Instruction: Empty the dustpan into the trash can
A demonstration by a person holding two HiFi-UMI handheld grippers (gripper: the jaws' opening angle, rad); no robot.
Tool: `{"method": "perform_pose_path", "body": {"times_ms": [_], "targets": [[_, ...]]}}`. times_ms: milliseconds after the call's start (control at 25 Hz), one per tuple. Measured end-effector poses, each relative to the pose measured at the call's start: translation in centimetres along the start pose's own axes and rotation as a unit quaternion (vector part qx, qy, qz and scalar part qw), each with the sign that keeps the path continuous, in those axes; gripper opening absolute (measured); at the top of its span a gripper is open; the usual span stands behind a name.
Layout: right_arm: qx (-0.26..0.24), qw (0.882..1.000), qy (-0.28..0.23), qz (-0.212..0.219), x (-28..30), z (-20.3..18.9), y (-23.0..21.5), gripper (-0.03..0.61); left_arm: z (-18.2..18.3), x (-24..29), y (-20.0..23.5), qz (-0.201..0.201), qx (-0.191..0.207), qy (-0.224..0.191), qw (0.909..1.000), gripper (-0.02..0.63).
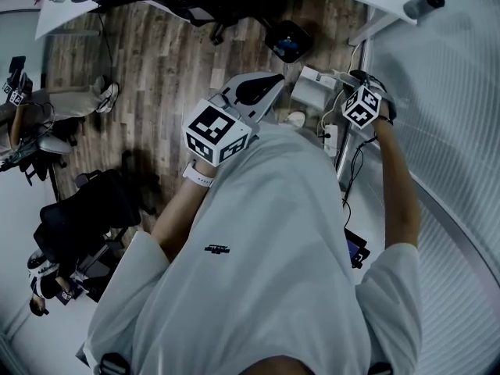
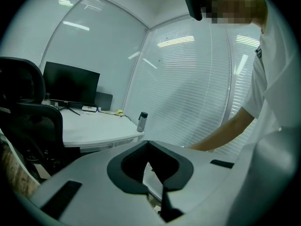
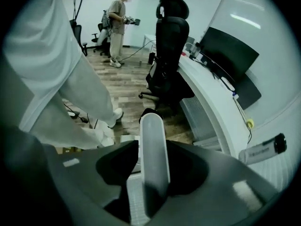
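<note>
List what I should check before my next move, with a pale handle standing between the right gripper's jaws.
1. Pale handle centred between the right gripper's jaws: ok.
2. Firm grip on that handle: not ok; the jaws stand apart, with dark gaps on both sides of it.
3. Left gripper free to help: ok; its jaws are shut with nothing between them.
4. Trash can located: cannot tell; no view shows it plainly.
5. Pan level, contents kept in: cannot tell; the pan is hidden below the right gripper.
6. Bystander clear: ok; the other person stands well across the floor, beyond the office chair.
</note>
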State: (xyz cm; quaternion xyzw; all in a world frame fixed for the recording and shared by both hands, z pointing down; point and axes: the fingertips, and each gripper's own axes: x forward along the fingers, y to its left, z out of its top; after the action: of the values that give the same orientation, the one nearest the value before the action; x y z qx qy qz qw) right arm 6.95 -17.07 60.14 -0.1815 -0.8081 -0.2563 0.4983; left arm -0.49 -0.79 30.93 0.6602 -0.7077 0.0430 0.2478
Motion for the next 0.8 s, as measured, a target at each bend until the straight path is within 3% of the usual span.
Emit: {"method": "perform_pose_path", "body": {"times_ms": [240,520,640,720,800], "targets": [[0.032,0.999,-0.019,-0.004,-1.7,0.8,-0.7,0.202,0.1,0.1,-0.2,-0.012,-0.001,0.001,0.9999,0.008],[0.096,0.991,-0.085,-0.035,-5.9,4.9,-2.4,0.212,0.3,0.0,-0.5,-0.027,-0.014,-0.009,0.9995,0.008],[0.128,0.982,-0.122,-0.063,-8.8,6.4,-3.1,0.212,0.4,0.1,-1.1,-0.034,-0.009,-0.011,0.9993,0.008],[0.156,0.971,-0.156,-0.092,-11.2,7.3,-3.6,0.141,0.6,0.2,-1.5,-0.037,-0.008,-0.016,0.9992,0.008],[0.185,0.958,-0.184,-0.115,-13.6,7.9,-3.9,0.132,0.9,0.2,-1.5,-0.038,-0.012,-0.023,0.9990,0.008]]}}
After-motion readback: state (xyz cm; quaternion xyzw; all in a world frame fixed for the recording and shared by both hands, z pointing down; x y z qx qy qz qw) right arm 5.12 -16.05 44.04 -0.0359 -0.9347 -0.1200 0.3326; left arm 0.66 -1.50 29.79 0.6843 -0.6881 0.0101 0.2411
